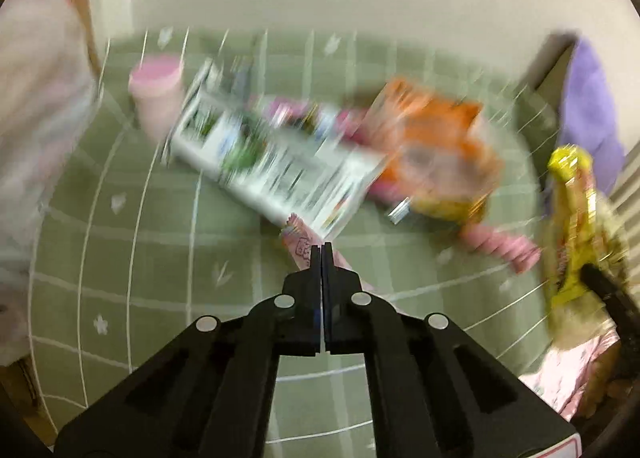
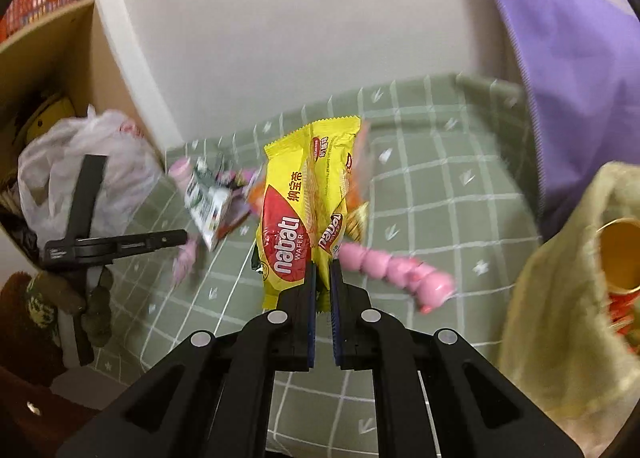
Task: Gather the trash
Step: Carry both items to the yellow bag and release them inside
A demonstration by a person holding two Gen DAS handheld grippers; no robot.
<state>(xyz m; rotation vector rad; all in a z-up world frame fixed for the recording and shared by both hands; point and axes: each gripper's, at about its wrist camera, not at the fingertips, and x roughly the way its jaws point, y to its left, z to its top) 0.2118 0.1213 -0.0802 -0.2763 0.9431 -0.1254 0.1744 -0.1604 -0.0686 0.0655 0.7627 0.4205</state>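
Across the green checked cloth (image 2: 440, 194) a litter heap (image 1: 280, 154) is spread toward its far edge. The yellow wafer packet (image 2: 304, 214) is held upright, pinched by the right gripper (image 2: 323, 270). A small pink wrapper (image 1: 302, 242), apparently, is clamped in the closed left gripper (image 1: 322, 254), nearer the heap.

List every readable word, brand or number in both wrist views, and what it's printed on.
"nabati WAFER": yellow wafer packet, printed twice, large and small.
"纳宝帝": same packet, above the large logo.
Red oval label near the packet's top: too small to read.
White carton: print blurred.
Pink wrapper: marking unreadable.
White plastic bag: red print unreadable.
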